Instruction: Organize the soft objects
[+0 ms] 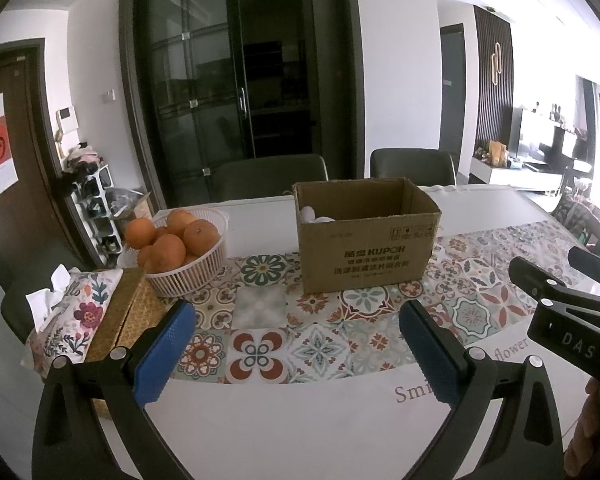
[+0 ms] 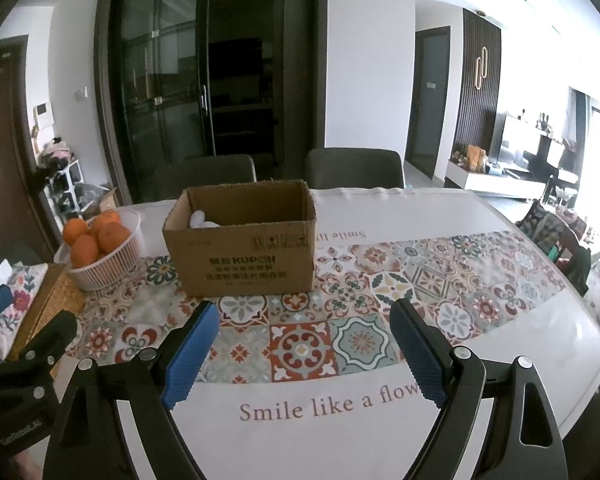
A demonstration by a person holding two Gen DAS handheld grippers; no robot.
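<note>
Judging by the white soft items (image 2: 202,220) lying in the box (image 2: 244,256) at frame centre, sorting looks nearly finished; left gripper (image 1: 296,344) and right gripper (image 2: 304,348) fingers spread wide, empty

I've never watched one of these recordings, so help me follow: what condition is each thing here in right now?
Left gripper: open, holding nothing.
Right gripper: open, holding nothing.
Cardboard box: upright, top open, something white inside.
Basket: upright, heaped with oranges.
Tissue pouch: tissue sticking out.
Glass cabinet doors: closed.
</note>
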